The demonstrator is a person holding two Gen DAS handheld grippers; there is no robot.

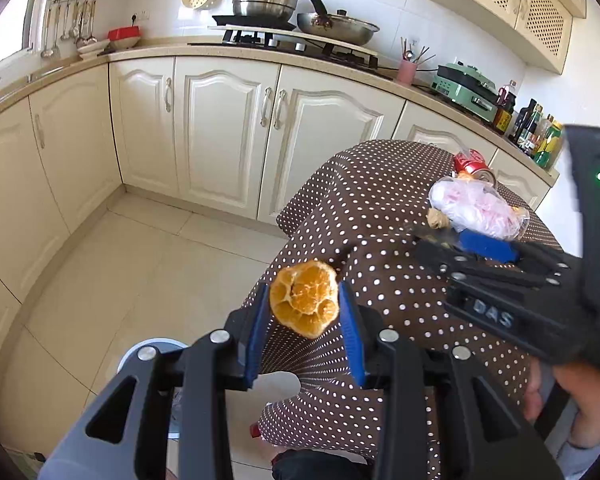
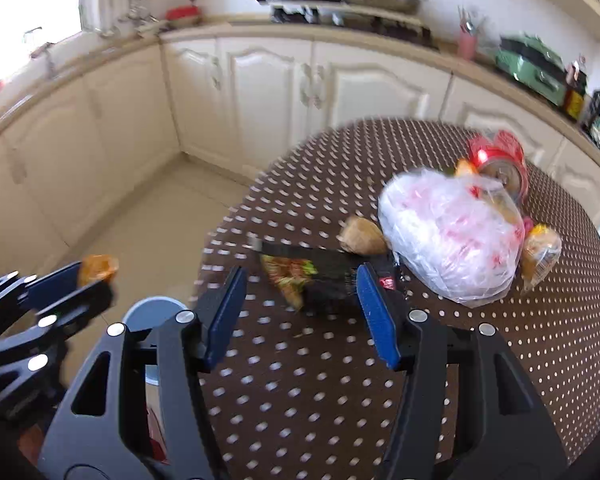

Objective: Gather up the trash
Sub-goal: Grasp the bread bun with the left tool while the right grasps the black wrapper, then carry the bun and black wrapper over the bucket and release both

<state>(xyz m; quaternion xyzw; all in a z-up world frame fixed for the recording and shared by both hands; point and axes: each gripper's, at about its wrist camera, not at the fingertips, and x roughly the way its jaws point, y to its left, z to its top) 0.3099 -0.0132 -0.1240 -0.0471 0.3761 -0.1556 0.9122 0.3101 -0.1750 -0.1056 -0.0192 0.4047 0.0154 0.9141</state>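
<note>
My left gripper (image 1: pixel 305 308) is shut on an orange peel (image 1: pixel 304 304) and holds it in the air past the table's left edge; it also shows at the left of the right wrist view (image 2: pixel 96 272). My right gripper (image 2: pixel 300 300) is open over the brown dotted tablecloth (image 2: pixel 320 380), its blue pads (image 2: pixel 376 312) on either side of a dark snack wrapper (image 2: pixel 300 276). Beyond it lie a tan scrap (image 2: pixel 362 236), a crumpled clear plastic bag (image 2: pixel 448 236), a small packet (image 2: pixel 540 252) and a red soda can (image 2: pixel 500 160) on its side.
A grey round bin (image 2: pixel 152 312) stands on the tiled floor below the table's left edge, also in the left wrist view (image 1: pixel 148 354). Cream kitchen cabinets (image 1: pixel 220 128) with a stove, pots and bottles line the back wall.
</note>
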